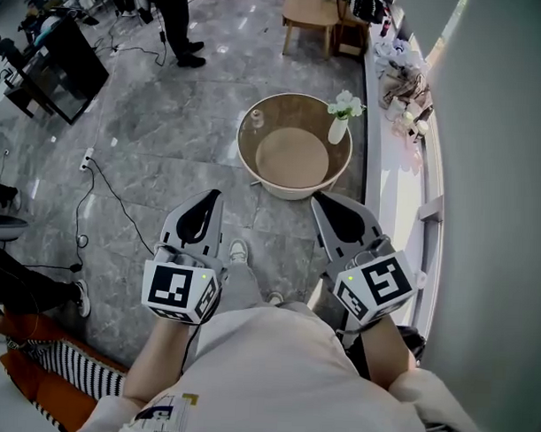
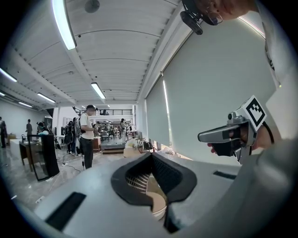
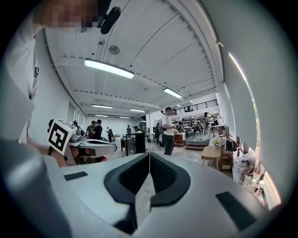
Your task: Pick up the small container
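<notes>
White small container: ahead, on round table, left edge.
Nearer: my left gripper.
My right gripper: closed, empty, like left.

— What's lying about on the floor?
— It's grey stone floor, with a black cable snaking away from a white power strip. A black screen stands at the upper left.
— And further back?
— A person in dark trousers stands near a wooden table (only partly in view). A round tan table with a raised rim sits just beside a white ledge, which bears a jumble of small things.
</notes>
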Motion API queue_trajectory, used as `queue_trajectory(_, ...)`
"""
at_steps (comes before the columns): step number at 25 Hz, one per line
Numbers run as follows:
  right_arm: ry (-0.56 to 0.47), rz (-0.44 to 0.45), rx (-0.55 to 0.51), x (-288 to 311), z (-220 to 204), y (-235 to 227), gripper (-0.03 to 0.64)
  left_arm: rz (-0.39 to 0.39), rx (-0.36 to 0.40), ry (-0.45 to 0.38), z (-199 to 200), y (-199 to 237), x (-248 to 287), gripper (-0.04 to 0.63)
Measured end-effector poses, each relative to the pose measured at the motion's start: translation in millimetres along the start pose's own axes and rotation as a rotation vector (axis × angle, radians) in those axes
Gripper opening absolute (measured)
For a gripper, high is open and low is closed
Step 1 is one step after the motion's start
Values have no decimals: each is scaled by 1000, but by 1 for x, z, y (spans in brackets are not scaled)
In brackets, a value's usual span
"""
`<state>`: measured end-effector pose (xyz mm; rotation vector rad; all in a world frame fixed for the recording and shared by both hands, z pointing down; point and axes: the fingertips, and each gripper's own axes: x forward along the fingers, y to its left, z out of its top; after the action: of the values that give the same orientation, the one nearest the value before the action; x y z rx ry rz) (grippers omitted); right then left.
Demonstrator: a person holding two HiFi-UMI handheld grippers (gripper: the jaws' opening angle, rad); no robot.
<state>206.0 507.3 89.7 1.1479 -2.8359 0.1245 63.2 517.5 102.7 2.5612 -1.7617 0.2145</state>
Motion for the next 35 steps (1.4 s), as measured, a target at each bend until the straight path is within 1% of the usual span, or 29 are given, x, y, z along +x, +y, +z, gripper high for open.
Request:
queue_trajectory(7, -4, -17, -23, 25, -5, -7, 8, -13, 6, -18, -10, 20, 17, 8)
queue_trajectory(11, 10, -38, -19, 48, -12, -19, 8, -30, 1, -5, -23, 38, 38, 8)
queue_trajectory(14, 28, -57, -29, 71, -12, -27, 8, -44, -12, -5, -24, 57, 57, 8)
queue_trajectory(18, 40, -77, -26, 104, -9, -41, 8, -76, -8, 1, -24, 82, 90, 8)
queue_trajectory(22, 67, -96, -23, 144, -6, -61, 8, -102, -24, 4, -21, 110, 127, 8)
queue_trajectory(27, 88, -121, -9, 203, 0, -78, 8, -135, -21, 21, -15, 155, 169, 8)
queue_trajectory(35, 112, -140, 12, 293, 11, -100, 8, -139, -24, 36, -4, 235, 221, 8)
